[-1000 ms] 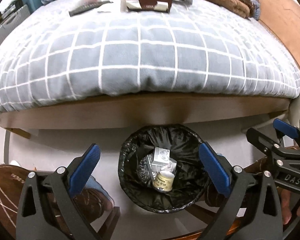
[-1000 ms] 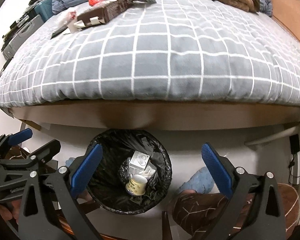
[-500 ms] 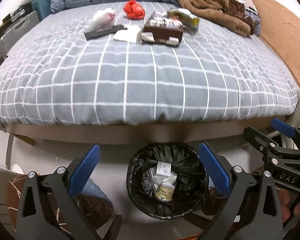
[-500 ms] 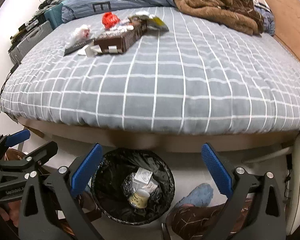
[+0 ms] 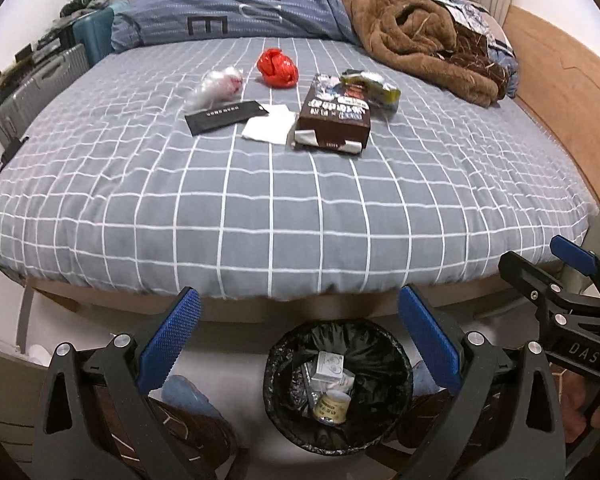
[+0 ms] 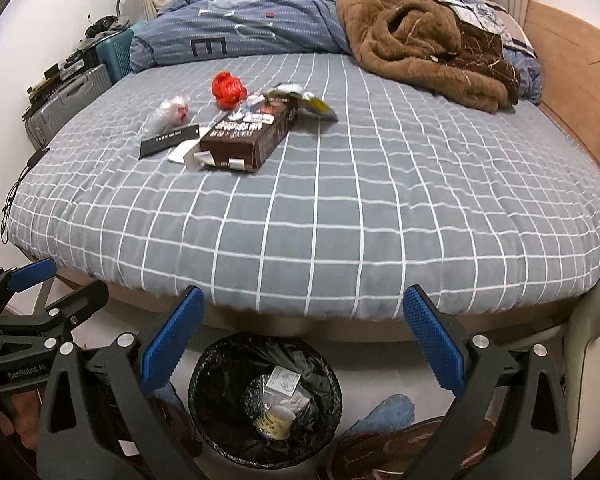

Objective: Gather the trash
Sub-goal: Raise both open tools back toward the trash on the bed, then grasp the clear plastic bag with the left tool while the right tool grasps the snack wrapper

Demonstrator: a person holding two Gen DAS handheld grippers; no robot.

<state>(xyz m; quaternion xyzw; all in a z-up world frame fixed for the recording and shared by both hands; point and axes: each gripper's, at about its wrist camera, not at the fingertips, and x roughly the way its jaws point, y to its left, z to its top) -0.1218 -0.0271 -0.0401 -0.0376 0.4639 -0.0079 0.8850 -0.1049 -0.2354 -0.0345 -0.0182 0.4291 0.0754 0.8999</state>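
Note:
A black-lined trash bin (image 5: 284, 368) (image 6: 204, 380) stands on the floor by the bed's near edge, with a small cup and wrappers inside. On the grey checked bed (image 5: 260, 208) (image 6: 360, 220) lie a brown carton (image 5: 334, 118) (image 6: 248, 136), a red crumpled bag (image 5: 277, 67) (image 6: 228, 89), a clear plastic wrapper (image 5: 216, 87) (image 6: 168, 114), a black flat pack (image 5: 226, 117) (image 6: 168, 141), a white tissue (image 5: 270, 129) and a yellow-green wrapper (image 5: 372, 87) (image 6: 312, 104). My left gripper (image 5: 300, 332) and right gripper (image 6: 300, 334) are both open and empty, above the bin.
A brown blanket (image 5: 420, 48) and a blue duvet (image 5: 240, 16) are heaped at the far side of the bed. Suitcases (image 5: 40, 88) stand at the left wall. A wooden headboard (image 5: 572, 92) runs along the right. Slippered feet (image 6: 380, 448) are by the bin.
Both grippers have risen and tilted up from the bin, so the bed top and its litter have come into fuller view. Both stay open.

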